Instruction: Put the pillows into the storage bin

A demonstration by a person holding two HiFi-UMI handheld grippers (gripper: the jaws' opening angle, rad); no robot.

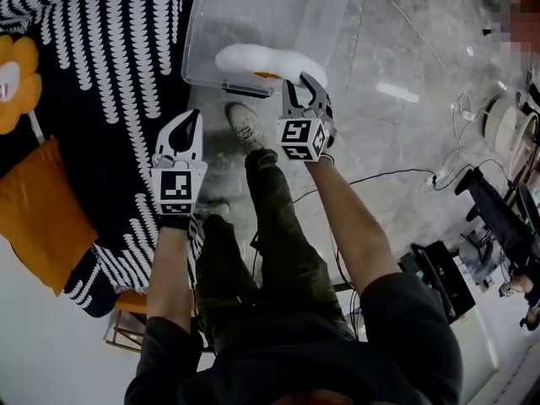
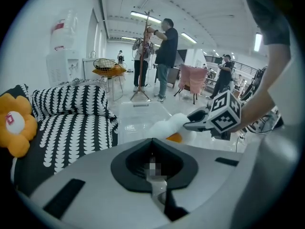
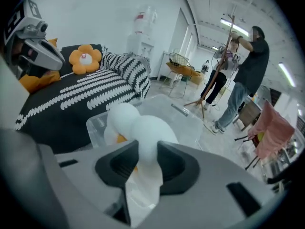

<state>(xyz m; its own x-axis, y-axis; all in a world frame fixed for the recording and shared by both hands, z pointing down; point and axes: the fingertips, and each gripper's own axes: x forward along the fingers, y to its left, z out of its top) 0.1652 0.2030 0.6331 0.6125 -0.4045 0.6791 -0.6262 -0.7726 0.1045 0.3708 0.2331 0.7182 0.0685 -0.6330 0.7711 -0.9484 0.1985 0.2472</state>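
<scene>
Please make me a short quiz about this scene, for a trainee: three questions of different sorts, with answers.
1. True or false: the left gripper holds a pillow.
2. What is between the jaws of the right gripper? A) white pillow B) a cup C) a book
3. Fill in: the white pillow hangs over the clear ____.
Key: 1 false, its jaws are together and empty; 2 A; 3 storage bin.

The clear bin point(image 1: 253, 7) at the top middle of the frame is open, and you have room inside past the white pillow point(image 1: 261, 59) on its near rim. The striped bed point(image 1: 110, 99) blocks your left. The floor point(image 1: 405, 125) on the right is free, but cables point(image 1: 396, 173) cross it.
</scene>
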